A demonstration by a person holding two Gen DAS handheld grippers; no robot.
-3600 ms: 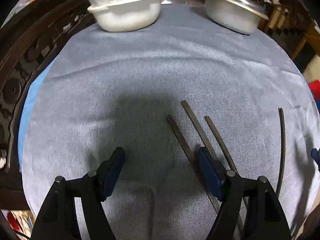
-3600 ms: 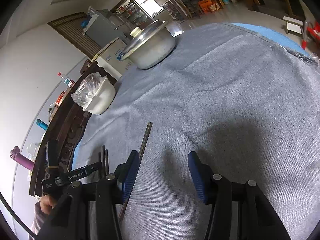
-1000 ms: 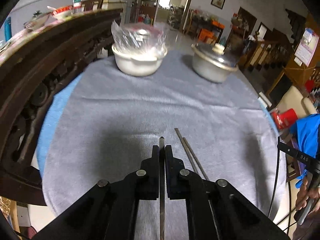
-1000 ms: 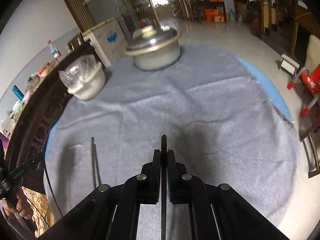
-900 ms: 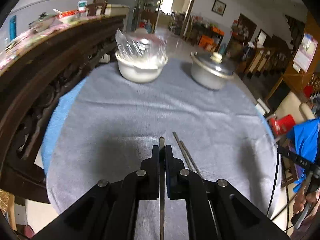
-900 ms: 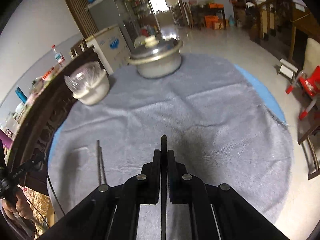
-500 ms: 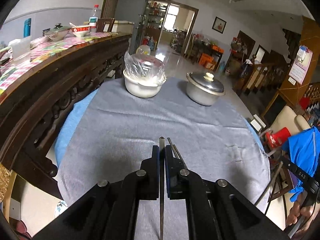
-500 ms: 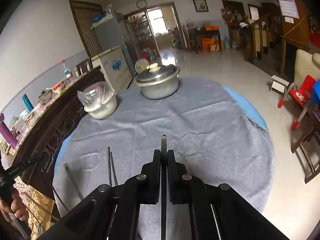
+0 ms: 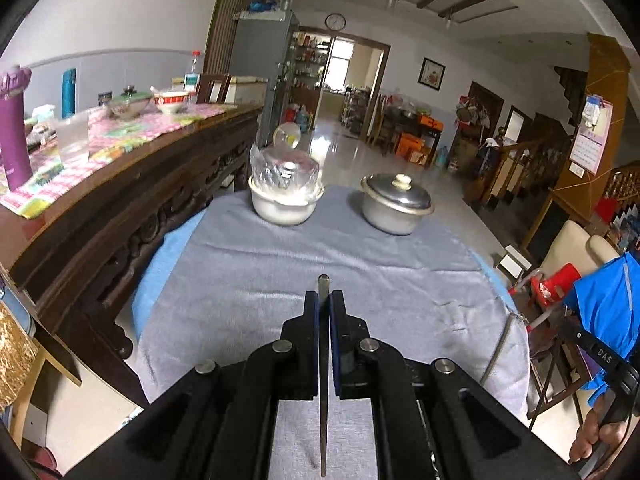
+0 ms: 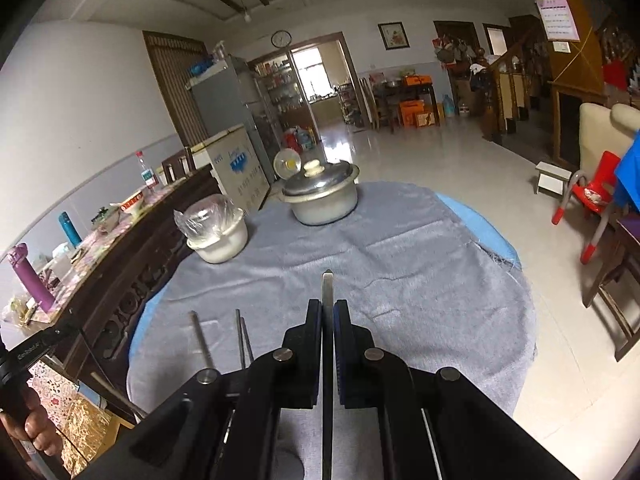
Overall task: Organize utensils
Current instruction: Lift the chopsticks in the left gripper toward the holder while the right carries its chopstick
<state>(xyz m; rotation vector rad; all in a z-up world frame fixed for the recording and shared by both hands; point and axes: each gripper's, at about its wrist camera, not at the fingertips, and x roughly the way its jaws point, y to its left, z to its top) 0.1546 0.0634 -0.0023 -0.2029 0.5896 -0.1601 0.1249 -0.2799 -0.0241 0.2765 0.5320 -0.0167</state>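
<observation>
My left gripper (image 9: 323, 300) is shut on a thin dark chopstick (image 9: 323, 400). Its square tip pokes just past the fingertips, in the air above the near part of the grey tablecloth (image 9: 256, 272). In the right wrist view, my right gripper (image 10: 327, 304) is shut the same way on a second chopstick (image 10: 327, 282), also held above the cloth. Two more chopsticks (image 10: 241, 340) lie side by side on the cloth to its left. Further left is another single dark stick (image 10: 202, 340).
A white bowl covered in plastic (image 9: 286, 208) and a lidded metal pot (image 9: 396, 208) stand at the far side of the round table. A carved dark sideboard (image 9: 120, 208) runs along the left. A red plastic chair (image 10: 588, 200) stands off to the right. A hand (image 9: 592, 440) holds the other gripper.
Both grippers, open over the sticks earlier, are now shut on one chopstick each. Over the last second they rose and drew back from the table, tilting up to show more of the room.
</observation>
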